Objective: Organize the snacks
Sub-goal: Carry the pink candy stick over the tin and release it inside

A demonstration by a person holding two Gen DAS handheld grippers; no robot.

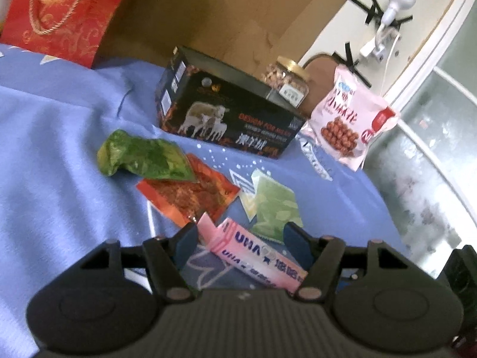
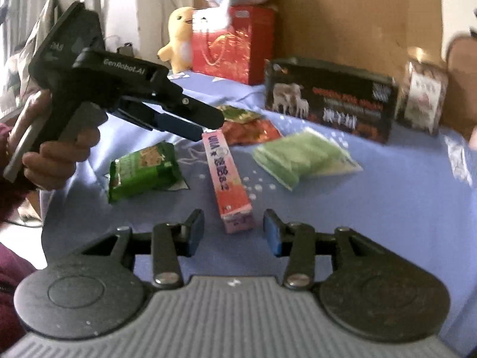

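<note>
A pink UHA candy box (image 1: 253, 250) lies on the blue cloth between the open fingers of my left gripper (image 1: 241, 238). It also shows in the right wrist view (image 2: 228, 176), where the left gripper (image 2: 196, 125) hovers over its far end. My right gripper (image 2: 234, 231) is open and empty, just short of the box's near end. Around it lie a green snack bag (image 1: 143, 158), an orange-red packet (image 1: 193, 191), a pale green packet (image 1: 275, 205) and a green biscuit pack (image 2: 143, 170).
A black box with cows (image 1: 226, 116) stands at the back with a jar of nuts (image 1: 286, 80) behind it and a pink peanut bag (image 1: 351, 119) beside it. A red gift bag (image 2: 232, 41) and yellow plush toy (image 2: 179, 38) stand further back.
</note>
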